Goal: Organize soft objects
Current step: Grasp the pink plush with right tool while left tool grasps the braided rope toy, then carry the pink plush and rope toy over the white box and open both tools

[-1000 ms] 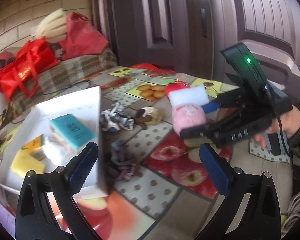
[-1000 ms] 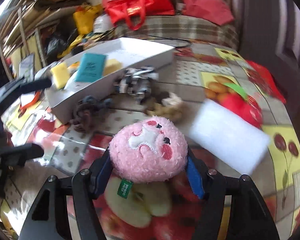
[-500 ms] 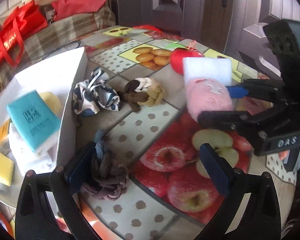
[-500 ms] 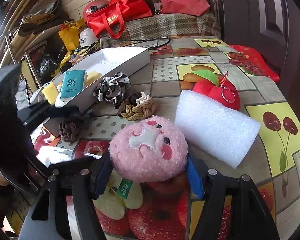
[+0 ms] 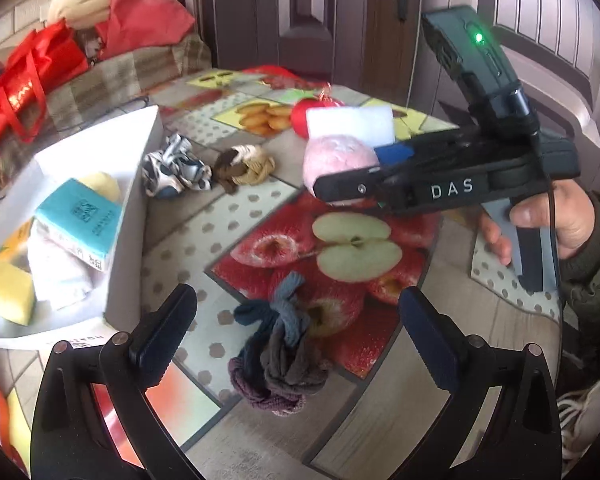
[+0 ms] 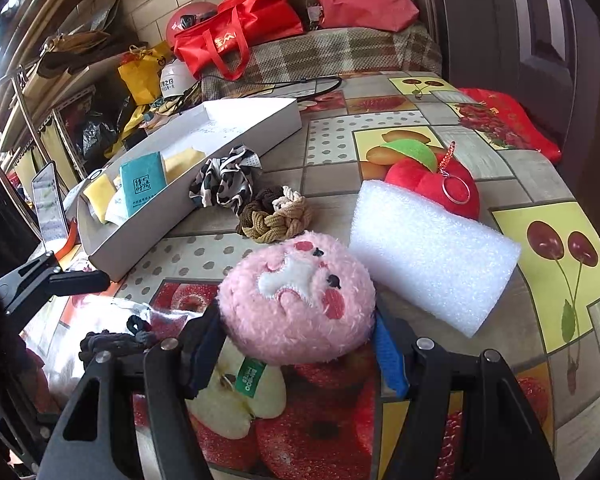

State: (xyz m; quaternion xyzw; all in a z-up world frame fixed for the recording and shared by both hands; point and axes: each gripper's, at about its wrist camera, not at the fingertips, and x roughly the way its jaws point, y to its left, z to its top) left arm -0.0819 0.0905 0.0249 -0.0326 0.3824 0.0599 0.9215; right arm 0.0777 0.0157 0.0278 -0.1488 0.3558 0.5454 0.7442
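White box (image 5: 134, 184) left of and just beyond our left gripper (image 5: 296, 334); its jaws apart, empty. Grey-purple knotted scrunchie (image 5: 278, 360) lies between them, slightly ahead, long axis running away from jaws; we judge left hand nearer. Right gripper (image 6: 296, 350): jaws clamped on pink plush (image 6: 300, 298), above counter (image 6: 428, 128). White foam block (image 6: 432, 254) just right of plush. Fruit-print oilcloth; cluttered room.

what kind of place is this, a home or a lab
Most likely a lived-in home: a table under a fruit-print oilcloth, a plaid-covered bench piled with red shopping bags, and cluttered storage shelves by a panelled door.
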